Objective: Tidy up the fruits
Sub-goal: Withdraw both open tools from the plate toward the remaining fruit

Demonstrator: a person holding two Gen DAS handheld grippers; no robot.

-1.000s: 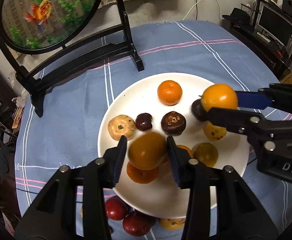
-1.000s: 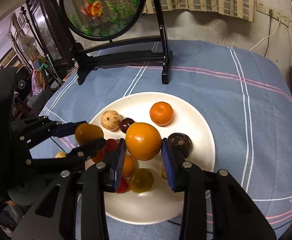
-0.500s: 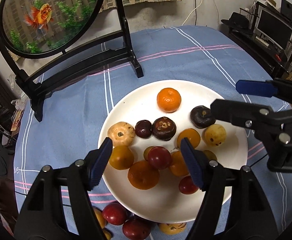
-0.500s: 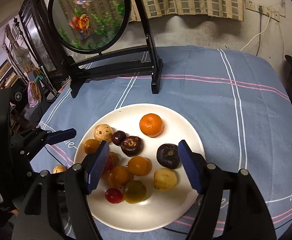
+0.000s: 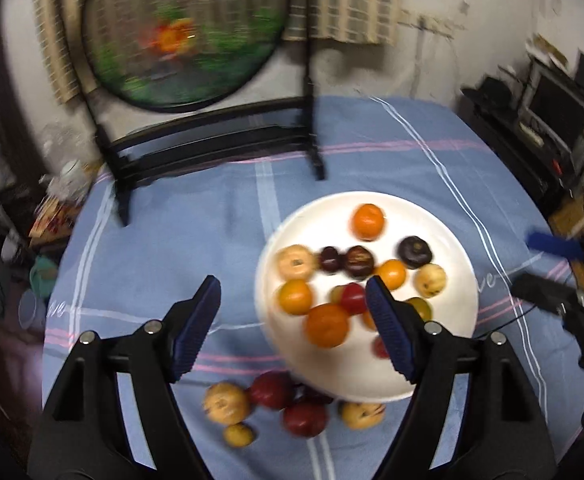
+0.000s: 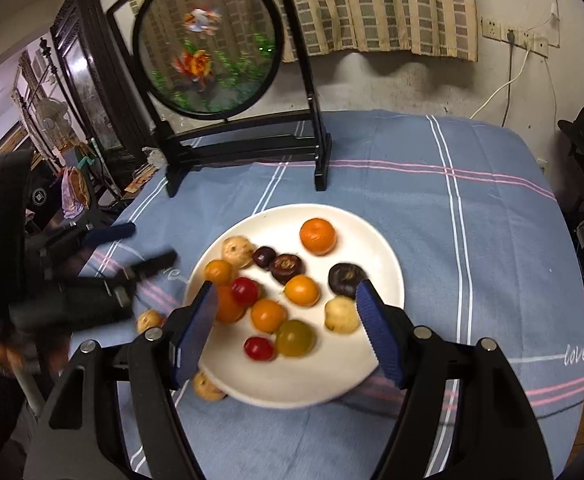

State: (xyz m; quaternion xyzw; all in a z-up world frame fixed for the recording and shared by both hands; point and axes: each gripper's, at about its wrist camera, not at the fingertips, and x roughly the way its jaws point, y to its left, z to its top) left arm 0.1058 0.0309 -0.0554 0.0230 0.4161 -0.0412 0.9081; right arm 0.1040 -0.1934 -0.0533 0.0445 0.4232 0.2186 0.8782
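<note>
Both tools hang above the bench, nothing between their pads. The left tool [image 5: 292,320] has its jaws spreading wider over bare blue cloth [image 5: 172,248] and the plate's [image 5: 458,312] left rim; the right tool [image 6: 286,330] stands apart over the plate's near half. The fruits [image 6: 318,236] lie scattered on the plate, round, with no clear long axis. More fruit [image 5: 306,418] sits below the left tool, just beside the plate's near rim.

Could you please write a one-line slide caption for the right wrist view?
Open right gripper above a white plate of fruit on a blue cloth; nothing between its jaws.
</note>
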